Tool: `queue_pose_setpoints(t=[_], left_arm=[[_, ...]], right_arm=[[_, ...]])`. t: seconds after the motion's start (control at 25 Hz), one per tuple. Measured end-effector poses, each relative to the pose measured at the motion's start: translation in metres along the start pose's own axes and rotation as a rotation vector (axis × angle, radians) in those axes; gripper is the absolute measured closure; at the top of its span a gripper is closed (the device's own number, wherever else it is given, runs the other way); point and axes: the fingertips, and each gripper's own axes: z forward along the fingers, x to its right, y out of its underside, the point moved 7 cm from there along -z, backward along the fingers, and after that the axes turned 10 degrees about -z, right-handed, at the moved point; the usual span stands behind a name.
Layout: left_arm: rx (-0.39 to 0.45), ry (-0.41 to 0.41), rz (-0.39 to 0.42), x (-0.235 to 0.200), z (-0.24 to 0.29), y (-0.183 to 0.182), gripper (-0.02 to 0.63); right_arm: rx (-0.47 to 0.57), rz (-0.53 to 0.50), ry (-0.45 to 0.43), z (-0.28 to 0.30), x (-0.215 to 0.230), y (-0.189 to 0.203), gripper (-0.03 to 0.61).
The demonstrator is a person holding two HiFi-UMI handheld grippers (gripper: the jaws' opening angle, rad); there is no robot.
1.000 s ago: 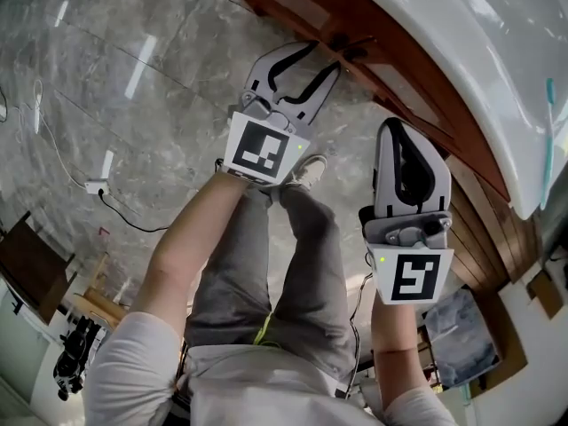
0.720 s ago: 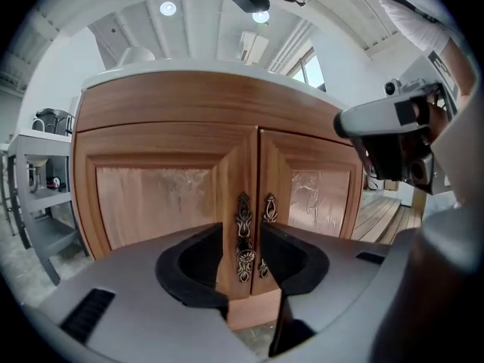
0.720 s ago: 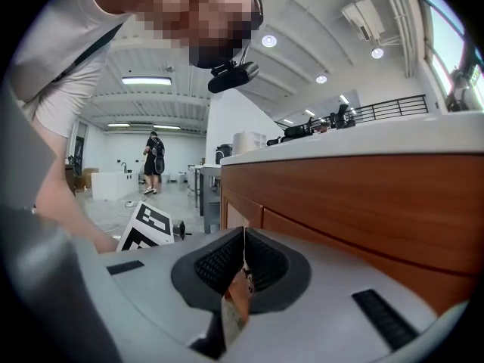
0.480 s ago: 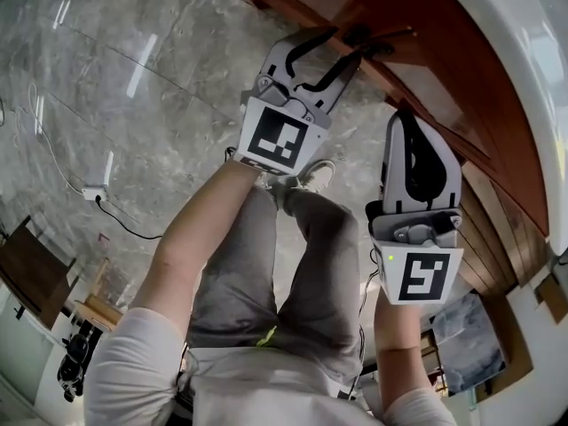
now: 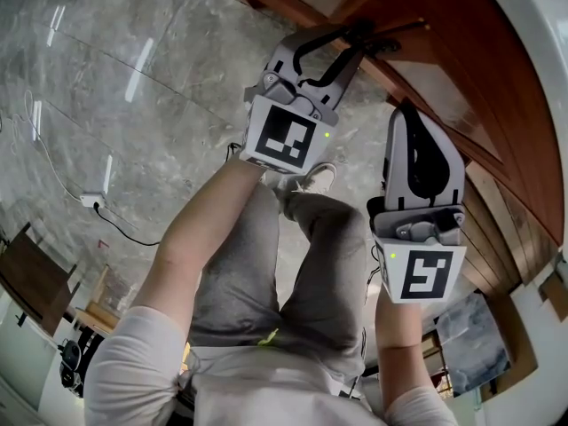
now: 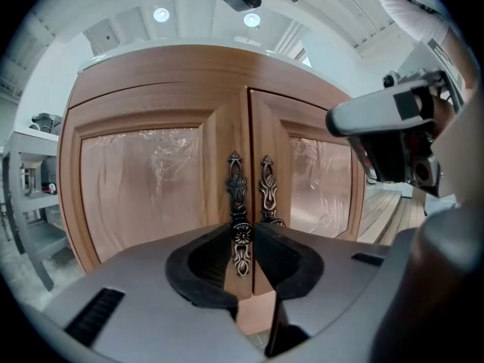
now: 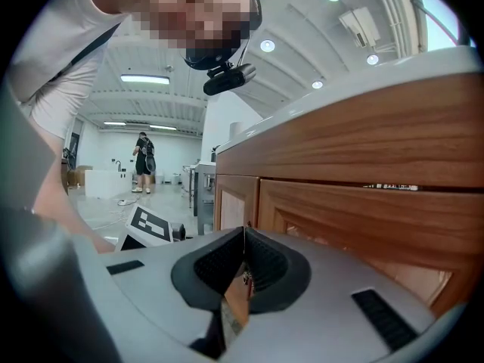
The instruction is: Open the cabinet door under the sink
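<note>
Head view: the left gripper [image 5: 358, 34] reaches the door handles [image 5: 386, 41] on the cabinet front [image 5: 461, 87]. The right gripper [image 5: 406, 114] hangs short of the wood.

Left gripper view: the jaws have just been closing and pinch the upright left handle [image 6: 237, 180] low on its length. The right handle [image 6: 267, 184] stands just beside. The pull judged due runs back along the jaws.

Right gripper view: jaws pressed together, holding nothing.

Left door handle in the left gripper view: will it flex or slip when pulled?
The left handle looks like dark cast metal, so it is probably rigid rather than bendy. Its ornate relief should help a grip hold, though it is slim, so a grip might slide along it. The left door is framed wood, likely fairly heavy to swing.
</note>
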Motion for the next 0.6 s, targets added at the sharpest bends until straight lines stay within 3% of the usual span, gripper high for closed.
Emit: queue_pose_setpoints(t=[0.2, 0.6], left_arm=[[0.035, 0.014, -0.020, -0.003, 0.002, 0.002, 0.520], [0.022, 0.094, -0.012, -0.005, -0.016, 0.005, 0.523]], right_arm=[[-0.019, -0.004, 0.000, 0.004, -0.001, 0.008, 0.546], [-0.020, -0.010, 0.019, 0.016, -0.017, 0.010, 0.546]])
